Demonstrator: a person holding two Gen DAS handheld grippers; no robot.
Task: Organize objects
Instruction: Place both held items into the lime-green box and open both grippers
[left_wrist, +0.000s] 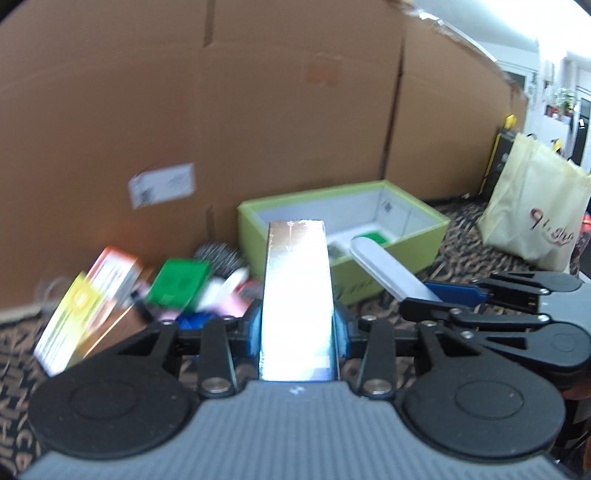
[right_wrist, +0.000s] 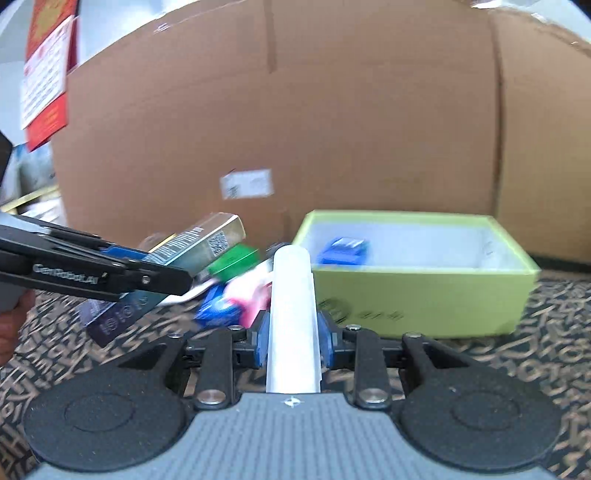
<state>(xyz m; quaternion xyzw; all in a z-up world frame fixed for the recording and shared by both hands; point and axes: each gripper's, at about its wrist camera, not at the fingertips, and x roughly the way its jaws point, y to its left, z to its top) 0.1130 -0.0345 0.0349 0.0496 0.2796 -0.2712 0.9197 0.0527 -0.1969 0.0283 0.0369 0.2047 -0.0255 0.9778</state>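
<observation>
Box open, blue packet and green packet inside

- The long box clamped in the left gripper is glossy card with a metallic sheen, glaring white.
- The white tube pinched by the right gripper looks like smooth, matt plastic.
- Both grippers have matt black plastic links, bright metal rivets, blue pads and a ribbed grey housing.
- The green box is matt cardboard with a pale lining.
- The big carton is plain brown corrugated cardboard with a paper label.
- The bag is soft cream cloth.
- The floor covering is patterned, woven-looking carpet.
</observation>
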